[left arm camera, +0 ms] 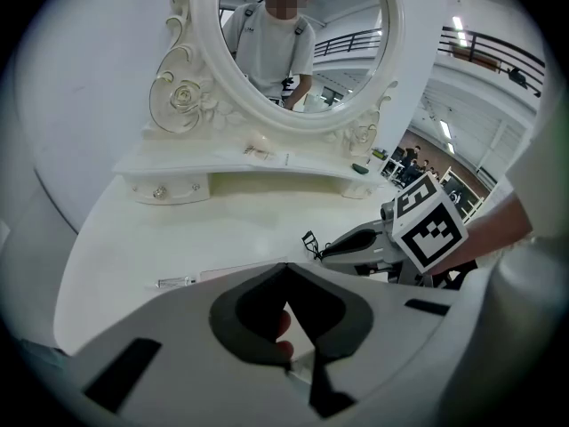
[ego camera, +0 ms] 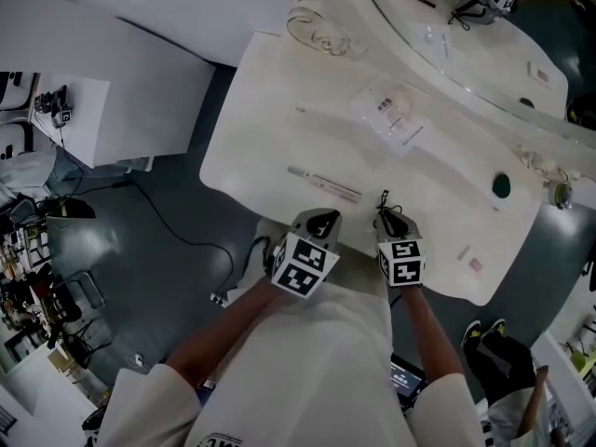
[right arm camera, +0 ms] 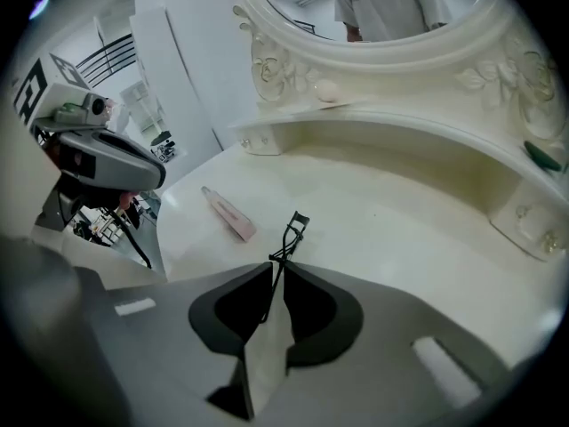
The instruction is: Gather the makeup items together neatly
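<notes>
Makeup items are spread over the white vanity surface (ego camera: 270, 128). An eyelash curler (right arm camera: 291, 235) is pinched by its handle end between the fingers of the right gripper (right arm camera: 271, 269), with its curved head poking forward near the front edge. Whether the head touches the surface I cannot tell. A pink tube (ego camera: 324, 186) lies flat just beside it, ahead of the left gripper (ego camera: 318, 220), whose fingers are closed together on nothing. A clear packet (ego camera: 391, 112) sits further back toward the mirror (left arm camera: 293, 43), and a small pink piece (ego camera: 475, 264) lies well apart by the right front edge.

The curler looks light, thin and stiff, so it would likely swivel in a pinch; a hold nearer its hinge seems steadier. The tube is probably smooth and prone to rolling, best taken across its middle. The packet looks flat and slippery, easier slid than lifted.

Both grippers sit close to the curved front edge. A raised shelf bounds the back, and bare room lies between tube and packet.
</notes>
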The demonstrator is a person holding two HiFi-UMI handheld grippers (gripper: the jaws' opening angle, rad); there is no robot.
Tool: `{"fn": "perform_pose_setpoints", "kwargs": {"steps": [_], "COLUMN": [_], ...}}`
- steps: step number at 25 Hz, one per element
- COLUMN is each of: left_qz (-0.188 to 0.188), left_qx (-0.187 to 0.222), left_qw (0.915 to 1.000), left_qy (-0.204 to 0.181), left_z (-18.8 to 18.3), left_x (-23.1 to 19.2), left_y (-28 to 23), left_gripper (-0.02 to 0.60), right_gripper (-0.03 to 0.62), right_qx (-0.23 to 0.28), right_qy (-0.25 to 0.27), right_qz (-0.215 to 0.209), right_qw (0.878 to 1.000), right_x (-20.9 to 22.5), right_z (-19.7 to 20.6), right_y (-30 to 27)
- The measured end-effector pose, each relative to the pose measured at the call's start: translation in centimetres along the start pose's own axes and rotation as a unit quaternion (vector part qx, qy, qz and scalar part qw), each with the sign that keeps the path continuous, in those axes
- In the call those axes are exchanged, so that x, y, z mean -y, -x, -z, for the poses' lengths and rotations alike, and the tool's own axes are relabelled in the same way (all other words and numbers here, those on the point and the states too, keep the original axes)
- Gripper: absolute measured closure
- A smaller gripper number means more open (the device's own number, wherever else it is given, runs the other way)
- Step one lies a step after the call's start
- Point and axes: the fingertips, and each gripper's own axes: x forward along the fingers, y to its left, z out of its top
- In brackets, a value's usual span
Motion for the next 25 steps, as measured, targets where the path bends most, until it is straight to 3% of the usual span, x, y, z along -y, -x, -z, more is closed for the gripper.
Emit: {"fn": "perform_pose_setpoints", "kwargs": {"steps": [14, 25], "left_qz": [0.0, -0.001], "left_qx": [0.001, 0.005], "left_qw": [1.0, 1.0], "left_qy": [-0.003, 0.002], "left_z": [0.3, 0.2], "left_x": [-0.6, -0.7], "left_y": [0.4, 0.6], "left_gripper": [0.577, 0.577], "right_gripper": [0.58, 0.582], "right_qx": [-0.011, -0.016], "right_qy": [-0.009, 0.048], "right_qz": [0.017, -0.004], "right_qw": [1.0, 0.999], "right_x": [0.0, -0.3], "right_z": [-0.4, -0.8], "right_y": [-1.0, 0.4]}}
